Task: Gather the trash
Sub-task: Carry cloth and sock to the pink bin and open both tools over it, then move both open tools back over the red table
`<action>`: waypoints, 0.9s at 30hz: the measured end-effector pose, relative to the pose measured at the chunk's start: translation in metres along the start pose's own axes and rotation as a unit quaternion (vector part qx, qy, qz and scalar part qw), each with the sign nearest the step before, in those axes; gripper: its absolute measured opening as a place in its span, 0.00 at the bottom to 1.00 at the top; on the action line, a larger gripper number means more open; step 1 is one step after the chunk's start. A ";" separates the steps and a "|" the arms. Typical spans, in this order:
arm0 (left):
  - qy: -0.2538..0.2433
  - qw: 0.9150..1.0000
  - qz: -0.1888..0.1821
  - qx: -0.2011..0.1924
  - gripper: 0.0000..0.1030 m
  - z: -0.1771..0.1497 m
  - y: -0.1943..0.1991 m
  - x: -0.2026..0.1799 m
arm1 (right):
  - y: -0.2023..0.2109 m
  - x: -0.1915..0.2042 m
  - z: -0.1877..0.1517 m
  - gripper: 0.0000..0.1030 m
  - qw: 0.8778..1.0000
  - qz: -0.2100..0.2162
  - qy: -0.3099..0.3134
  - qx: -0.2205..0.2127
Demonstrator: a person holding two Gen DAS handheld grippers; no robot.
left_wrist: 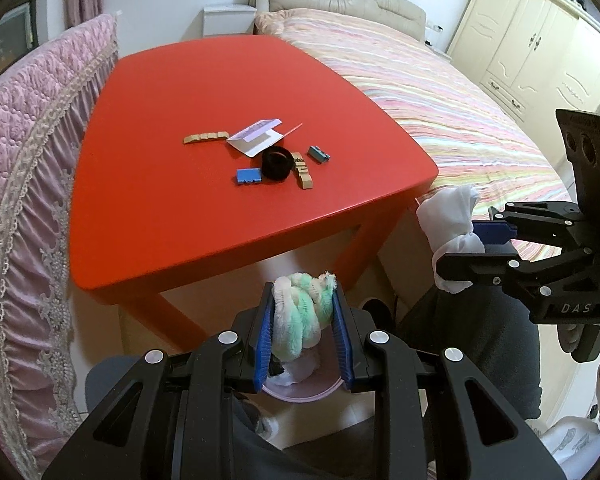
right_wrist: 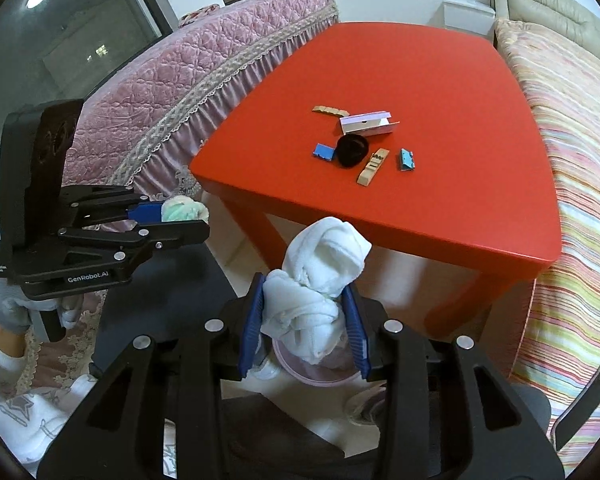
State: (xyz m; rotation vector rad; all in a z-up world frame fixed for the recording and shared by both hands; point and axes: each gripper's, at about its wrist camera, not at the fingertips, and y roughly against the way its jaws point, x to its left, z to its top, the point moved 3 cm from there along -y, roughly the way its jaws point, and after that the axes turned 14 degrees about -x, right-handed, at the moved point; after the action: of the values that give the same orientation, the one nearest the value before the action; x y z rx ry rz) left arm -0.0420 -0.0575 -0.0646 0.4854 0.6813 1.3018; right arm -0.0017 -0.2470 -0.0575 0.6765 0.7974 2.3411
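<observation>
Trash lies scattered near the middle of the glossy red table (left_wrist: 204,208) in the left wrist view: a torn white-and-purple paper wrapper (left_wrist: 256,136), a black round ring-shaped piece (left_wrist: 278,165), two small blue plastic blocks (left_wrist: 247,176) (left_wrist: 319,153) and two tan segmented strips (left_wrist: 205,137) (left_wrist: 303,169). Below the table's near edge, the left gripper (left_wrist: 304,320) is clamped on a fluffy green-and-white rolled cloth (left_wrist: 302,316), over the rim of a pale pink bin (left_wrist: 300,394). At the right, the right gripper (left_wrist: 466,250) is closed on a bunched white cloth (left_wrist: 450,216), beside a striped bedspread (left_wrist: 440,92).

From the right wrist view, the right gripper (right_wrist: 306,320) pinches the bunched white cloth (right_wrist: 324,276) between its blue pads (right_wrist: 250,332), above the pink bin (right_wrist: 320,376). The left gripper (right_wrist: 172,220), held in a gloved hand (right_wrist: 8,304), grips the green-and-white cloth (right_wrist: 180,208) at the left, near a quilted pink cover (right_wrist: 188,80). The wrapper (right_wrist: 366,123), black ring (right_wrist: 352,150), blue blocks (right_wrist: 323,151) (right_wrist: 406,159) and tan strips (right_wrist: 331,110) (right_wrist: 373,167) sit grouped on the red table (right_wrist: 380,208), well apart from both grippers.
</observation>
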 end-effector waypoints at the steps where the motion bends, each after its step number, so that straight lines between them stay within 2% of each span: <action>1: 0.000 1.000 -0.001 0.001 0.26 0.000 0.000 0.000 | 0.000 0.001 0.000 0.38 1.000 0.001 0.001 0.000; 2: 0.001 1.000 -0.001 0.001 0.29 0.000 -0.001 0.000 | 0.000 0.001 0.001 0.38 1.000 0.003 0.001 0.001; 3: 0.000 1.000 -0.003 0.002 0.32 0.000 -0.002 0.000 | 0.000 0.002 0.000 0.46 1.000 0.006 0.001 0.002; 4: 0.000 1.000 -0.003 0.002 0.46 0.000 -0.001 -0.001 | 0.000 0.002 0.000 0.54 1.000 0.007 0.000 0.001; 5: -0.001 1.000 -0.002 -0.001 0.62 0.000 -0.001 -0.001 | 0.000 0.001 0.001 0.67 1.000 0.004 -0.001 0.000; 6: -0.003 1.000 0.005 -0.006 0.71 0.000 -0.001 0.000 | 0.000 0.000 0.001 0.71 1.000 0.000 -0.001 -0.001; 7: -0.004 1.000 0.011 -0.013 0.86 0.001 0.000 0.001 | 0.000 -0.003 0.001 0.78 1.000 -0.006 -0.003 -0.002; 9: 0.003 1.000 0.017 -0.019 0.88 0.002 0.001 0.004 | 0.001 -0.006 0.002 0.90 1.000 -0.016 -0.004 -0.006; 12: -0.001 0.999 0.039 -0.018 0.92 0.003 0.000 0.009 | 0.003 -0.013 0.004 0.95 0.999 -0.029 -0.009 -0.010; 27: 0.013 0.999 0.046 -0.013 0.93 0.007 -0.004 0.021 | 0.001 -0.028 0.005 0.95 0.999 -0.046 -0.023 -0.014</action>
State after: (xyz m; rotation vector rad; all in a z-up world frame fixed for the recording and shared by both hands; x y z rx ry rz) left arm -0.0317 -0.0377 -0.0663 0.4828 0.6691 1.4035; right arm 0.0208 -0.2638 -0.0604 0.6660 0.7587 2.2406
